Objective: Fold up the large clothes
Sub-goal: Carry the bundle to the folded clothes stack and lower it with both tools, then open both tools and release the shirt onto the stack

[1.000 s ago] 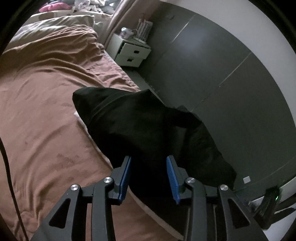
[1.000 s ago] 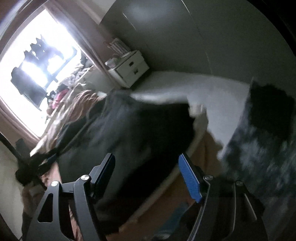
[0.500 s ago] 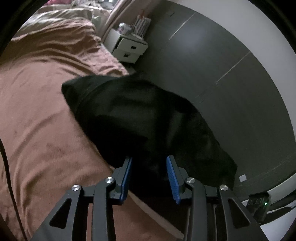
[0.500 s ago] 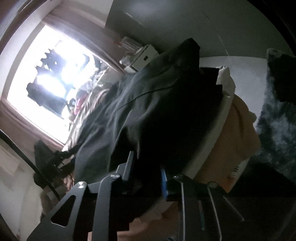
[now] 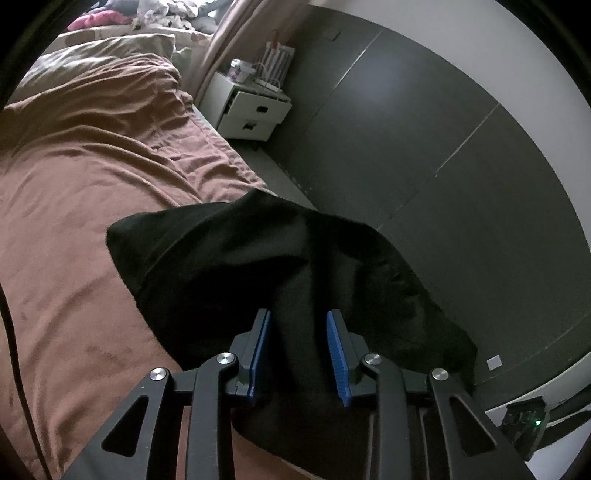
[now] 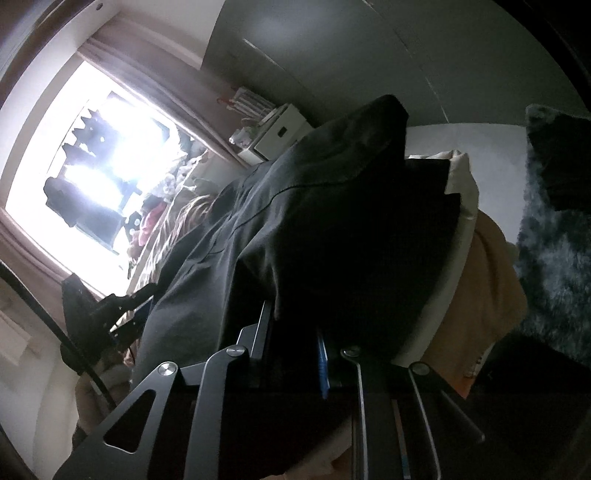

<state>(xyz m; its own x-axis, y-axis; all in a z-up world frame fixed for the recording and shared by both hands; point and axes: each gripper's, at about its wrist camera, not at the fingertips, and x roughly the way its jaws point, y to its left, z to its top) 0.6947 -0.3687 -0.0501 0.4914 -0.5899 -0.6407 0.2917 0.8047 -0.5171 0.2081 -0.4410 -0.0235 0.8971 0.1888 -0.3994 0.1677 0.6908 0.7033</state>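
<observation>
Left wrist view, from the left: a soft brown bedspread [image 5: 92, 206], matte and rumpled into long creases, over the bed, with a pale pillow [image 5: 107, 55] at the far head end. Beyond it, a heap of pink and white laundry [image 5: 147, 11], too small to sort out. Further right, a white boxy nightstand [image 5: 255, 110] with two drawers, standing off the bed's far right corner against a smooth dark grey panelled wall [image 5: 424, 147].

Draped over the bed's right edge, a black garment [image 5: 236, 266]: dull, limp cloth, bunched in broad folds, one blunt corner lying on the bedspread, the rest hanging off the side. Left gripper [image 5: 298, 332] closed on a thick fold of that garment, blue ribbed pads [image 5: 336, 343] pressing the cloth from both sides.

Right wrist view, from the left: a glaring window [image 6: 96, 166], blown out white, seen only here. Below it, the other tool's black frame and cable, dimly lit. Same garment [image 6: 332, 229] filling the middle, greyer here, with a visible stitched seam; piled at the bed's corner. Right gripper [image 6: 295, 350] pinched tight on a fold, fingers nearly together, one blue pad edge just showing. Farther right, a white mattress edge [image 6: 461, 192], tan cloth beneath, and a shaggy dark grey rug [image 6: 554, 240], none of them shown by the left camera.
</observation>
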